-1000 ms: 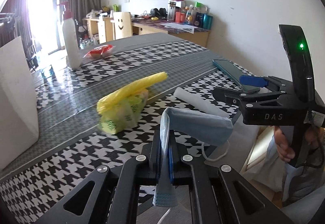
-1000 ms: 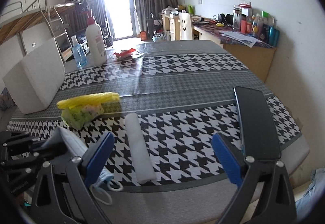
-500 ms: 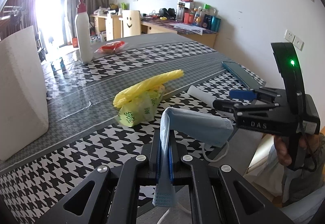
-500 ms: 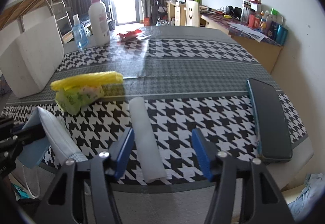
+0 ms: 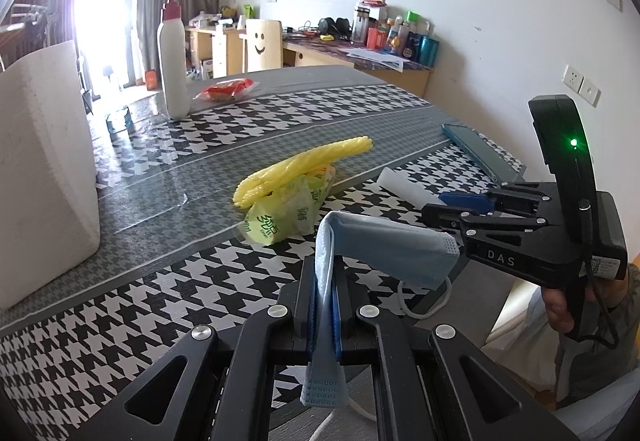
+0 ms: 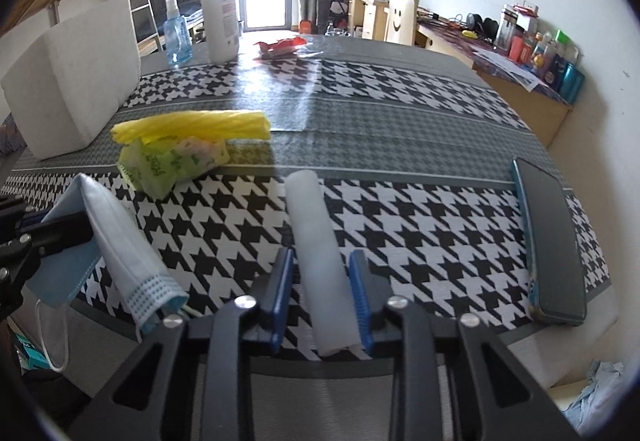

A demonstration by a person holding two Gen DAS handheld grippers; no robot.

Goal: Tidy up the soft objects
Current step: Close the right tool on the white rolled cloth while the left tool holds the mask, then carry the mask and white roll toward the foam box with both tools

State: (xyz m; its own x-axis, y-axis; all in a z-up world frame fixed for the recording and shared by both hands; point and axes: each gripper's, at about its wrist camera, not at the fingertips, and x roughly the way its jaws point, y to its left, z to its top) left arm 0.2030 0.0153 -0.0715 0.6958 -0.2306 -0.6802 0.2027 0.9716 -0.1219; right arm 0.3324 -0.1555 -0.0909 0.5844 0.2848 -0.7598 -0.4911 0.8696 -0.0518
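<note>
Left gripper (image 5: 324, 305) pinches mask (image 5: 384, 245); right gripper (image 6: 322, 293) closing around roll (image 6: 320, 253) (contact seemingly unclear).

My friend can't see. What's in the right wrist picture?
The right gripper is closing its blue fingers around a white roll on a black-and-white table. A blue face mask hangs at left.
</note>
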